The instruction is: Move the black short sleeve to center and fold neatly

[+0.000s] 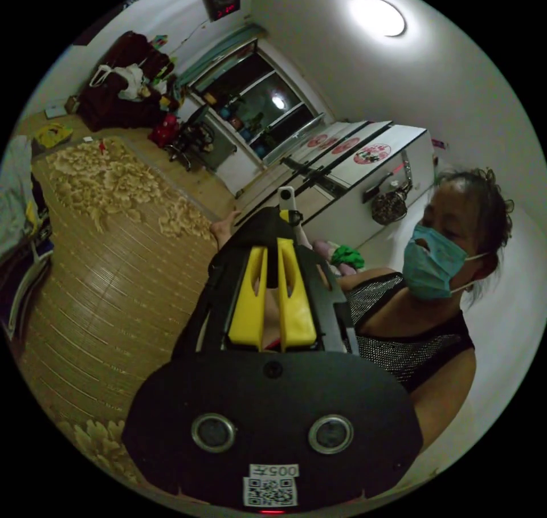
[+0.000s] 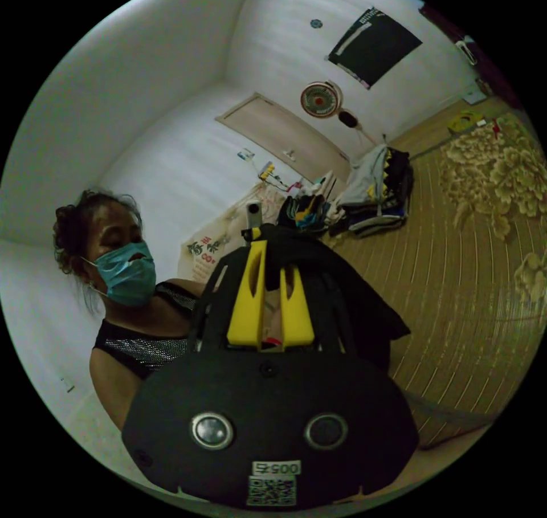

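Observation:
The black short sleeve (image 1: pixel 256 230) is held up in the air, bunched over the tips of my left gripper (image 1: pixel 273 259), whose yellow jaws stand close together and pinch the cloth. In the right gripper view the same black shirt (image 2: pixel 353 307) drapes over my right gripper (image 2: pixel 272 267) and hangs down toward the mat; these yellow jaws also press on a fold of it. Both grippers are raised close to the person's chest. The rest of the shirt is hidden behind the gripper bodies.
A bamboo mat with a floral border (image 1: pixel 108 267) (image 2: pixel 473 267) covers the floor. A pile of clothes (image 2: pixel 379 196) lies at its far edge. The person (image 1: pixel 444 290) (image 2: pixel 125 313) sits close behind the grippers. A white cabinet (image 1: pixel 364 182) and a chair (image 1: pixel 191 136) stand by the window.

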